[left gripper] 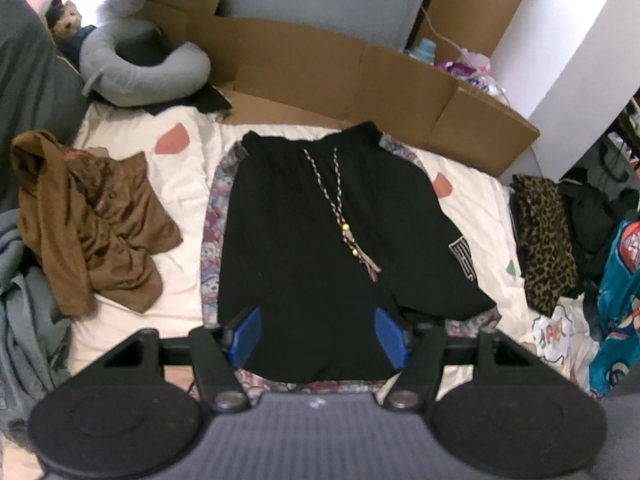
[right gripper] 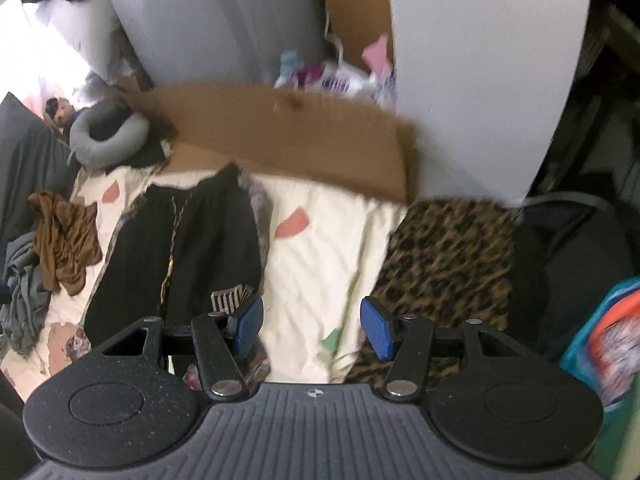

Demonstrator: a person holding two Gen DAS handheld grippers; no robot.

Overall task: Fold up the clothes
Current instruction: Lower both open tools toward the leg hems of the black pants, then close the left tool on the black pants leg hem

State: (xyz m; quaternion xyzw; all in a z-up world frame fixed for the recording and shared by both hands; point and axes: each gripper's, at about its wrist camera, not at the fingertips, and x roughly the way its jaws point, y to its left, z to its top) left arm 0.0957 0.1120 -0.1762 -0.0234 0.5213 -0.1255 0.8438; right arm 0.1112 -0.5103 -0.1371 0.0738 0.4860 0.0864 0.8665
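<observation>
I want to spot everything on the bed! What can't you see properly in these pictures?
- Patterned cloth under the black shorts: left view, mostly covered by the shorts.
- White print on the shorts: left view, too small to read.
- Leopard cloth: right view, blurred, and its near end hides behind the right gripper.
- Teal bag: right view, cut off by the edge.
- Doll: left view, small and blurry.

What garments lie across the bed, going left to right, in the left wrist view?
Crumpled grey garment → rumpled brown shirt → flat black drawstring shorts → folded leopard-print cloth → teal and orange printed fabric. The left gripper stands open at the shorts' near hem.
</observation>
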